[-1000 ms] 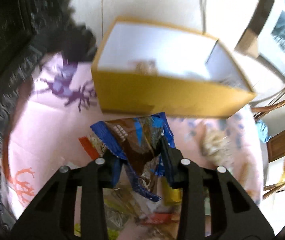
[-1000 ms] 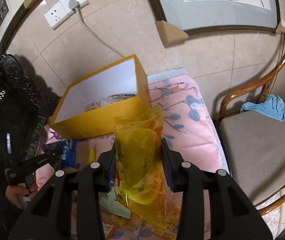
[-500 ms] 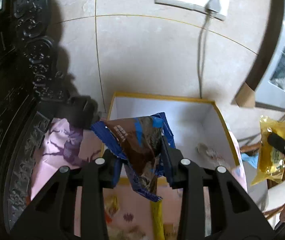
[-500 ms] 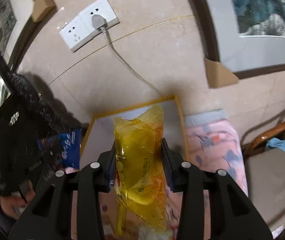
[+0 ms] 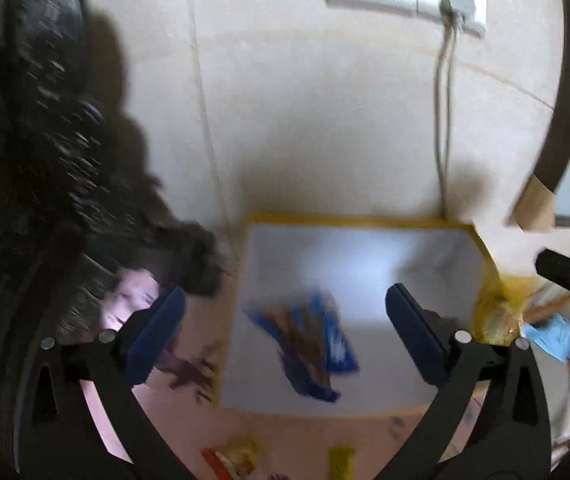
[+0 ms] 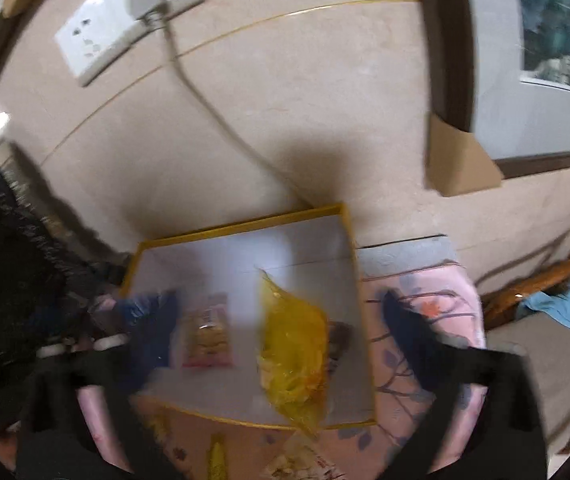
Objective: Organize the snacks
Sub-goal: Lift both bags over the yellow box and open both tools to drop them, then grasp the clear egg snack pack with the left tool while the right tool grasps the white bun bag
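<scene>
A yellow box with a white inside stands on the pink cloth against the wall. My left gripper is open above it, and a blue and brown snack bag is blurred between its fingers, over the box. My right gripper is open above the same box, and a yellow snack bag is blurred between its fingers, free of them. A small pink packet lies in the box.
Several snack packets lie on the pink patterned cloth in front of the box. A wall socket with a cable is behind the box. A dark carved chair stands left, a wooden chair with a blue cloth right.
Both grippers have opened and let go of their bags: the blue and brown bag and the yellow bag now drop toward the box. Both grippers have moved closer over the box.
</scene>
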Available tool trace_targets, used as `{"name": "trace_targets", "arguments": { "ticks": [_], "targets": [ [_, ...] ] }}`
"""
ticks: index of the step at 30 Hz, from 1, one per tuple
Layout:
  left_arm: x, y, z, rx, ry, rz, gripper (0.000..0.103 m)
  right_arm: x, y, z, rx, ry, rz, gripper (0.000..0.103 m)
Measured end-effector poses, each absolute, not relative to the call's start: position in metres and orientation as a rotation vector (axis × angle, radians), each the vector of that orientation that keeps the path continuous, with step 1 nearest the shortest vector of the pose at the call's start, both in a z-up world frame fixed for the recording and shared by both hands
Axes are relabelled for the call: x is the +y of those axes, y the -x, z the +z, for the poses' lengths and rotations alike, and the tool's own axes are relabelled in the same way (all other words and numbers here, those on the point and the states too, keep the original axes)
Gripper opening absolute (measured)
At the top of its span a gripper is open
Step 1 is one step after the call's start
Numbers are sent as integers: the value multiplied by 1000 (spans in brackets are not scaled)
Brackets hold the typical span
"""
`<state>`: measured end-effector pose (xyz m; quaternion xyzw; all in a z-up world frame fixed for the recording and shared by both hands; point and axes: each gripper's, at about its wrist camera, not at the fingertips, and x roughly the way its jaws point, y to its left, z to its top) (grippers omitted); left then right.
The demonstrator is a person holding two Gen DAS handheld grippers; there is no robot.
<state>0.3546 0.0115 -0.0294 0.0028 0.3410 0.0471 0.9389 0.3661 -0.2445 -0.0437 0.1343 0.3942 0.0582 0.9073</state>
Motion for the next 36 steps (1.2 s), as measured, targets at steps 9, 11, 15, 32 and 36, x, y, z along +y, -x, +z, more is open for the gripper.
{"name": "trace_targets", "arguments": {
  "ticks": [9,11,15,32,36],
  "targets": [
    [31,-341,-31,778,22,101,101,-266,-340,-35,812,-292,95,102],
    [35,-332,-33,798,6,106,101,-267,-331,-33,818,-275,102,102],
    [46,-295,-52,811,-76,140,101,-268,-301,-44,862,-181,96,102],
    [87,-208,-163,983,-81,167,101,-187,-278,-215,1062,84,226,93],
    [74,-232,-179,1005,-127,110,101,-191,-279,-216,1110,-40,290,47]
  ]
}}
